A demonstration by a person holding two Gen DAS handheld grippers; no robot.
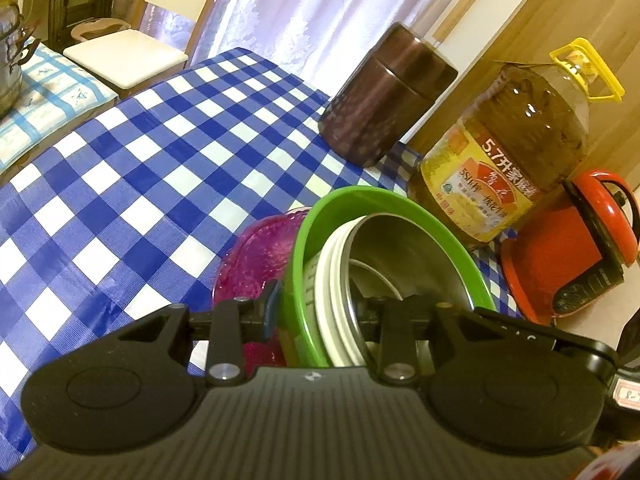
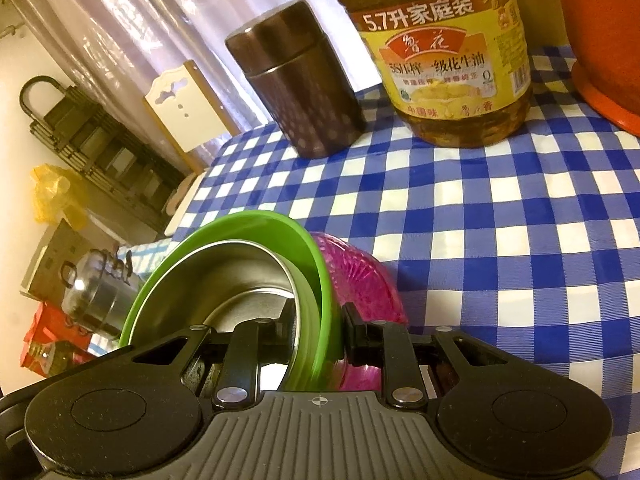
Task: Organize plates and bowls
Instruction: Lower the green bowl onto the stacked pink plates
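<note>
- The stack, green bowl [image 1: 384,216] holding a steel bowl [image 1: 404,252] with a pink plate [image 1: 256,256] beneath, is hanging just above the checked table [image 1: 120,184], oil bottle [image 1: 508,152] at 1 o'clock.
- Both tongs are pinching it: left gripper [image 1: 320,316] and right gripper [image 2: 316,332], each narrowly spread across the rims on opposite sides.
- Step, I judge: carrying the stack; next, lowering it level.

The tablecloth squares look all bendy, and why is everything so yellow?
Left wrist view: the fisheye lens curves the tablecloth checks, most near the edges; warm indoor light tints the room yellow. Right wrist view: same curving; the oil bottle shows small bright glints, and the curtain looks washed out.
</note>
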